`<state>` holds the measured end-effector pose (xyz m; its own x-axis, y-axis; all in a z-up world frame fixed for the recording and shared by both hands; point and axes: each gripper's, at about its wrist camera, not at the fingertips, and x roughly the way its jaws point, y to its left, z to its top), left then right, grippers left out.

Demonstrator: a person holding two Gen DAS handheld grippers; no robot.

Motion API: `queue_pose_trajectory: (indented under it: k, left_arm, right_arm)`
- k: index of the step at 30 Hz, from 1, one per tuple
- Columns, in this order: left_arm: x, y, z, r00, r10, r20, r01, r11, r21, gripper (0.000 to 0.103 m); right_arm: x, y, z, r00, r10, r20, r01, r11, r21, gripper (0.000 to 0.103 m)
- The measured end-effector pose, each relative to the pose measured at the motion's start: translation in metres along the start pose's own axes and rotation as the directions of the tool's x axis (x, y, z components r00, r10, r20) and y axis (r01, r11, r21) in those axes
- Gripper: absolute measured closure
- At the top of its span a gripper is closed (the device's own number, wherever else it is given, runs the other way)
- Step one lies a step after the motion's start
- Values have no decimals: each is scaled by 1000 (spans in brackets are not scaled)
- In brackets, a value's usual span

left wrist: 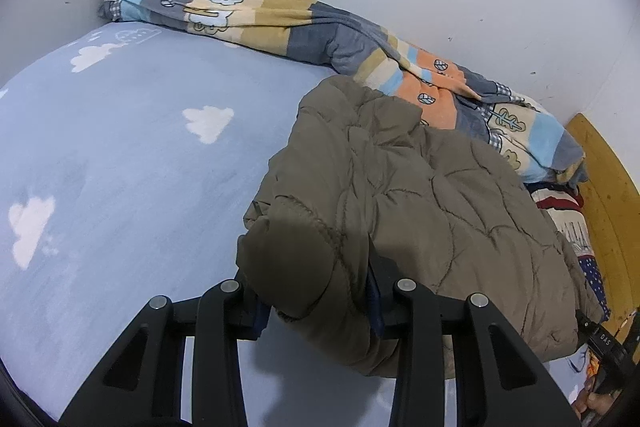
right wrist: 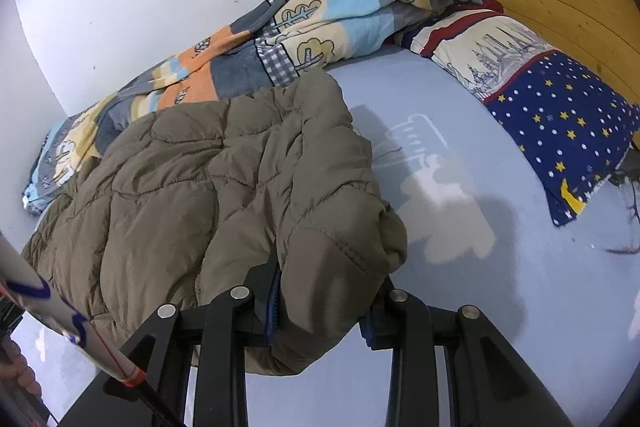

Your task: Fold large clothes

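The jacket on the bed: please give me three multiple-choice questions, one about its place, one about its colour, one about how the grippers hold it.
1. Where does the patterned blanket lie?
A. along the wall, behind the jacket
B. on the pillow
C. on the floor

2. What colour is the jacket?
A. red
B. olive brown
C. white

3. What does the left gripper do?
A. hangs open
B. grips the sheet
C. clamps a jacket edge

Answers: 1 A, it runs beside the wall; 2 B, quilted olive fabric; 3 C, fabric sits pinched between its fingers, as with the right gripper.
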<state>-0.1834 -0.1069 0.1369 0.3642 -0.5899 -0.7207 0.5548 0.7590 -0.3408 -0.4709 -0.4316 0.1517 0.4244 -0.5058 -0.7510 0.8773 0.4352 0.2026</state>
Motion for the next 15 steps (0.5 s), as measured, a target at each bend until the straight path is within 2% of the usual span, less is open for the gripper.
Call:
queue_pose_trajectory:
  k: [6, 9, 12, 15]
  left_arm:
    - [-26, 17, -37, 1000, 16, -22, -17, 999, -45, 65]
    - [-21, 33, -50, 997, 34, -66, -42, 992, -119, 53]
    - [-14, 53, -62, 991, 19, -131, -51, 969, -242, 51]
    - [-26, 65, -67, 990, -18, -140, -31, 938, -345, 49]
  right_arm:
    - [-36, -12, -29, 999, 28, -27, -28, 999, 32, 70]
    - [-37, -25, -44, 996, 59, -73, -52, 995, 89, 70]
    - [-21, -44, -56, 985, 105, -140, -81, 982, 172, 63]
    - [-10, -65, -67, 963, 164, -214, -92, 946, 309, 55]
